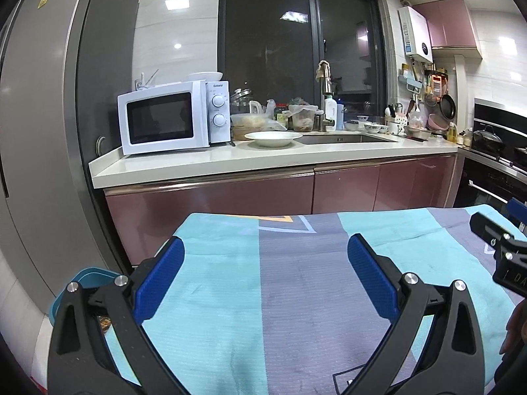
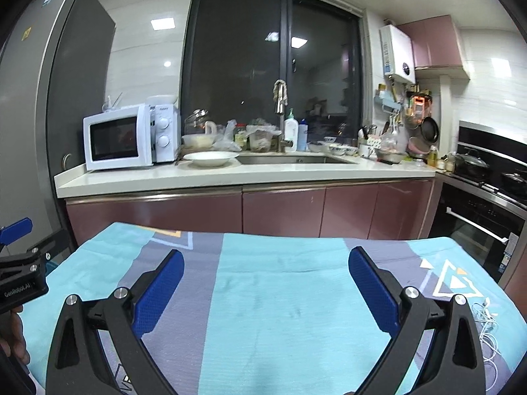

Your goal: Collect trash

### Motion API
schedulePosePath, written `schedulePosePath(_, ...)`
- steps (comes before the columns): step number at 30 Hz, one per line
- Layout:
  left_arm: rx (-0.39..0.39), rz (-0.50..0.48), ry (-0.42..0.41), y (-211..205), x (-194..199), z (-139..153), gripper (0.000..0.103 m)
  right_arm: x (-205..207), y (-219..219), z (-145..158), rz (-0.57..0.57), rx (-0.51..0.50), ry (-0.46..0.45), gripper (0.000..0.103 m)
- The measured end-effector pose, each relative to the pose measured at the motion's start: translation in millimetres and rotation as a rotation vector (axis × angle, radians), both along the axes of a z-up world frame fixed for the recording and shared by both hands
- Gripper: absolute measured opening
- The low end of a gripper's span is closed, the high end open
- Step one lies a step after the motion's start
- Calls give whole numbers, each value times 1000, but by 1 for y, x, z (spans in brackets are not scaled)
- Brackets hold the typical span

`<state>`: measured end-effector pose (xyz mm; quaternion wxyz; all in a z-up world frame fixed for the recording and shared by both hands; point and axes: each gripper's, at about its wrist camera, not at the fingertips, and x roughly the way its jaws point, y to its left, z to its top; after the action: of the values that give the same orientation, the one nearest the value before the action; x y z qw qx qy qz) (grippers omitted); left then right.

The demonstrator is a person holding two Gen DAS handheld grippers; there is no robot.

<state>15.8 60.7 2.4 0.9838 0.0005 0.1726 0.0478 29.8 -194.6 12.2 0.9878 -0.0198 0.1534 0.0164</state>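
Left gripper (image 1: 265, 265) jaws spread wide, nothing between the blue pads (image 1: 370, 279). Right gripper (image 2: 266, 278) the same: wide open, empty. Both hover over the cloth (image 1: 296, 296), teal and grey stripes, covering the near table. No trash shows on the cloth. Blue bin (image 1: 84, 283) at near left, just beside the table edge, contents unclear. White cable (image 2: 485, 324) lies on the cloth at near right. Far side: counter (image 2: 230, 176) with microwave (image 2: 118, 138) at left, white bowl (image 2: 210, 158) beside the sink (image 2: 296, 159).
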Motion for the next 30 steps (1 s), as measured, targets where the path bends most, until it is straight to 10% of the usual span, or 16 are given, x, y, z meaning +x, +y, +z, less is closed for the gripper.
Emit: schedulePosePath(30,13,-17,-44,-7,-24,-8,98,-34,-16,3,-55,17,-84,97)
